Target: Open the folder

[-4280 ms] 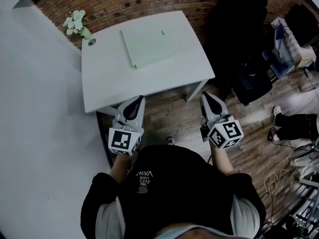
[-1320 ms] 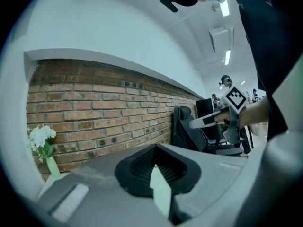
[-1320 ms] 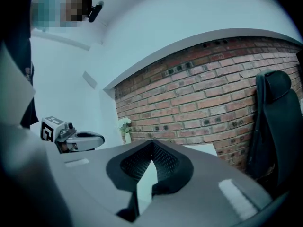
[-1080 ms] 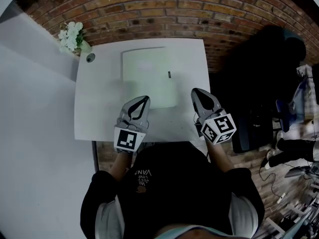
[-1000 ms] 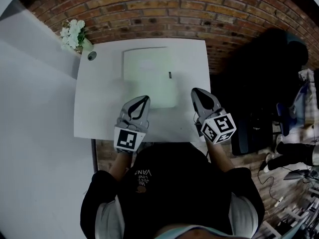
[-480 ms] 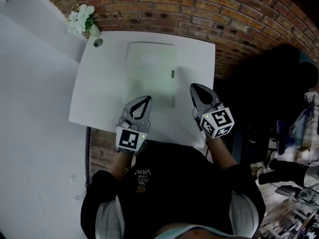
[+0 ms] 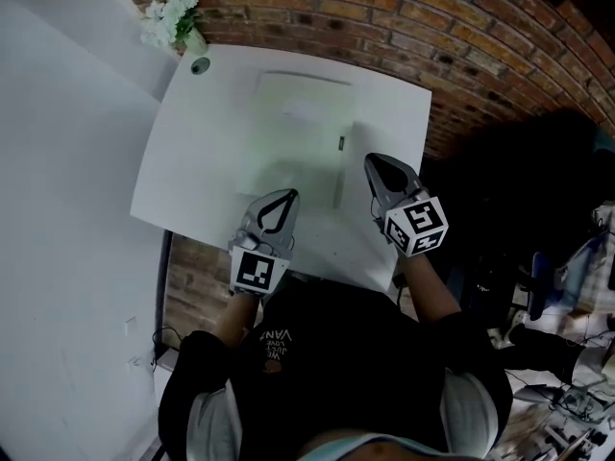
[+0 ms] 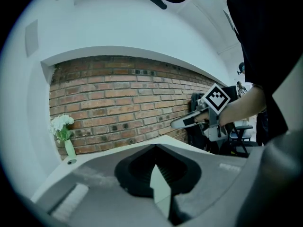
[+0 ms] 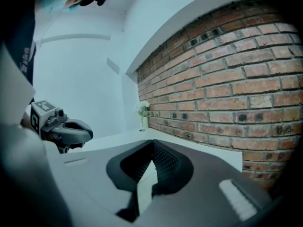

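Brick wall (image 7: 384,27) backs one white bench (image 7: 192,171).
- Flower vase (image 7: 173,22): one, well beyond left claw.
- Left claw (image 7: 289,196): one, pressed together, empty, at folder's near edge, probably to steady it.
- Folder (image 7: 298,133): one, closed, flat, ahead between claws.
- Right claw (image 7: 370,159): one, pressed together, empty, beside folder's tabbed edge, likely to lift the cover.

closed folder (image 7: 293,134) on white table (image 7: 192,173)

Not much to read here tbh. The only lettering was a small print on the person's black shirt (image 7: 274,337), near side, upside down to the head camera. The biggest line looked like "VANS", but it was too tiny to be sure. The marker cube (image 7: 254,271) on the left gripper (image 7: 291,194) and the one on the right gripper (image 7: 369,159) showed square black-and-white codes, just patterns.
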The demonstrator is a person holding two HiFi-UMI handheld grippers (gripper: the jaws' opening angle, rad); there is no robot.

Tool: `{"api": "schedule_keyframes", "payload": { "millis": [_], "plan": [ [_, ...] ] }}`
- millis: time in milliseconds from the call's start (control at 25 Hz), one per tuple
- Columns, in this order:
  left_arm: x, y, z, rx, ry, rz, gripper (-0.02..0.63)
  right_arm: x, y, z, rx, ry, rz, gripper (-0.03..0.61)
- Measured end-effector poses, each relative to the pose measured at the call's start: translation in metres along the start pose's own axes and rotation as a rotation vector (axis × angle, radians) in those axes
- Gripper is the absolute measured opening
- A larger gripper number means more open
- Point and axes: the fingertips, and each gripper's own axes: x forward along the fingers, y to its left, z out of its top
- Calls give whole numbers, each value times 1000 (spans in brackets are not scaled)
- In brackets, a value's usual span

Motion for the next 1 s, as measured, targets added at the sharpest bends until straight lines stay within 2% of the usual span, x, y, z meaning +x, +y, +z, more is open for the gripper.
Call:
{"api": "schedule_keyframes", "payload": {
  "millis": [520, 680, 800, 1000],
  "plan": [
    [17, -11, -22, 1, 41, 2, 0, 38, -13, -29, -44, 88, 59, -2],
    [21, -15, -29, 58, 68, -13, 0, 50, -18, -41, -57, 121, 76, -2],
    [23, -19, -33, 29, 85, -7, 0, 61, -21, -49, -66, 143, 95, -2],
    [24, -24, -41, 46, 116, -8, 0, 77, -32, -58, -98, 171, 102, -2]
  ]
}}
